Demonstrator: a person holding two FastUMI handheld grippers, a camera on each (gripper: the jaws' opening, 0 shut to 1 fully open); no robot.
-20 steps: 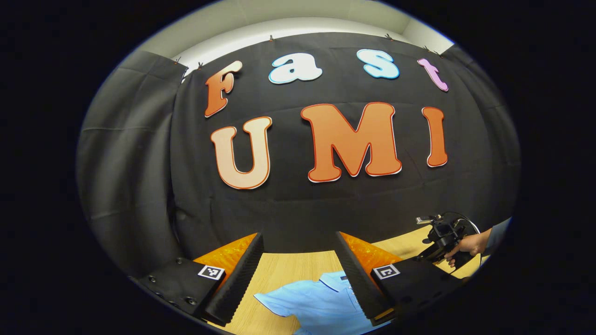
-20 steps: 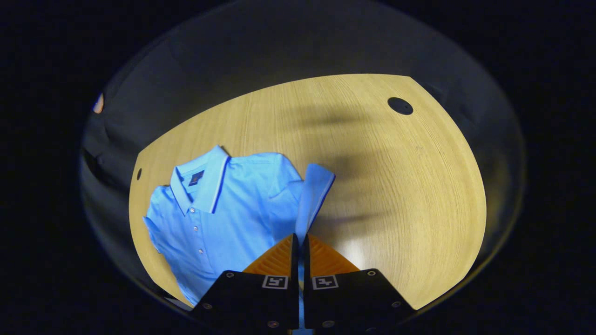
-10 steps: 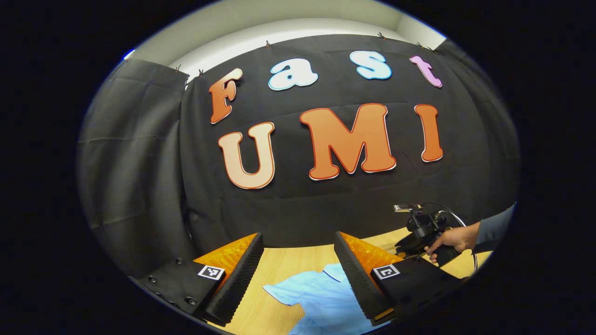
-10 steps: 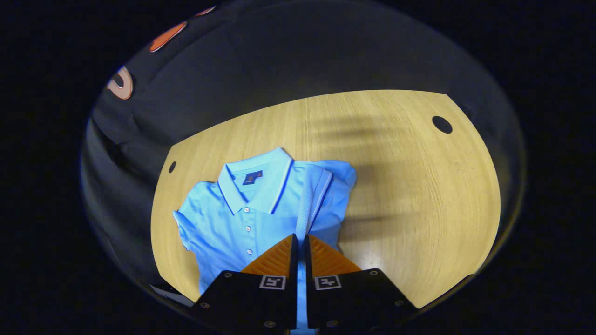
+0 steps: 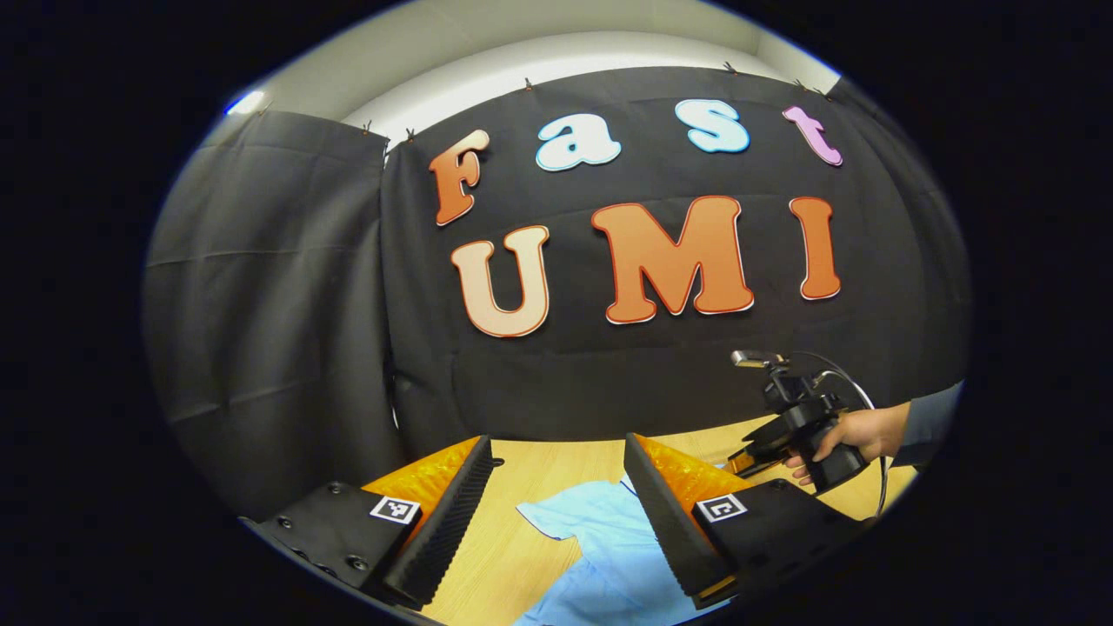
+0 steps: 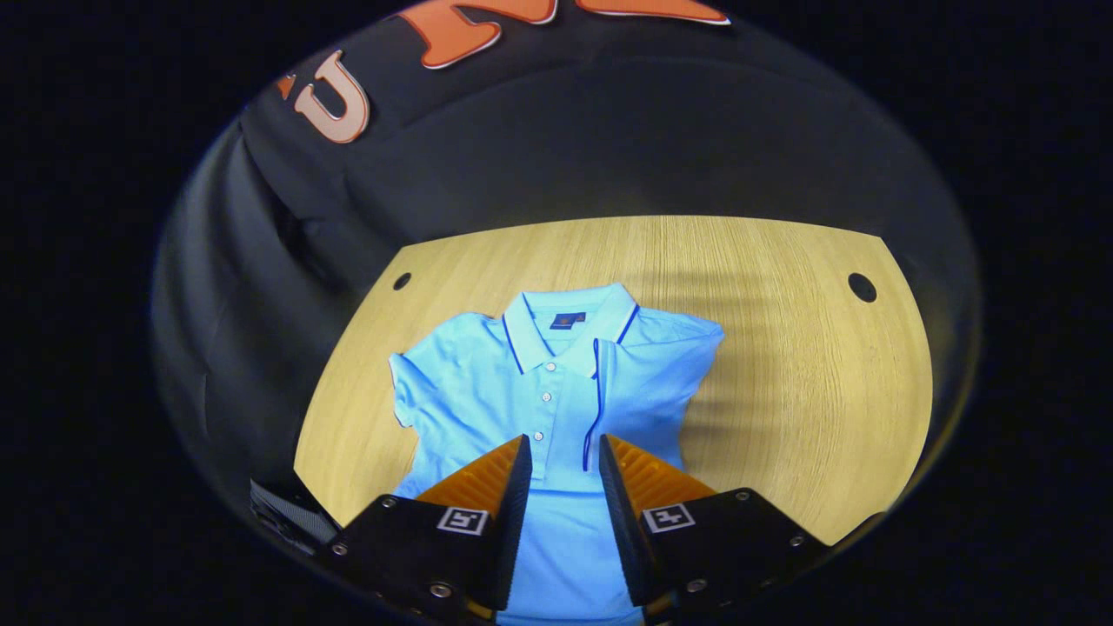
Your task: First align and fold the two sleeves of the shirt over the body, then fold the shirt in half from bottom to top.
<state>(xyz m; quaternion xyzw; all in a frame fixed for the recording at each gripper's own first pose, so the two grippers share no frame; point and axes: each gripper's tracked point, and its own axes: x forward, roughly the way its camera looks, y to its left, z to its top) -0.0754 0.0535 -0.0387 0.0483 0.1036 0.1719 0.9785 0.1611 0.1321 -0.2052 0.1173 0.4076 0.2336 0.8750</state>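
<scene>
Shirt [image 6: 556, 391]: soft knit cloth, matt, w/ small glossy plastic-looking buttons [image 6: 545, 396]. Surface [image 6: 783, 365]: pale wood grain, smooth, slight sheen. Right hand-held gripper [image 6: 561, 487]: ribbed pads [image 6: 639, 474], matt hard bodies w/ paper-like tags; booth wall [image 5: 261, 304] matt woven cloth, creased.

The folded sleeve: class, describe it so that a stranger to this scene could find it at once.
Start at the wooden table, where a light blue polo shirt lies flat, collar toward the black cloth wall. The folded sleeve lies turned in over the body, its dark-trimmed cuff edge beside the button placket. The other sleeve sticks out sideways.
</scene>
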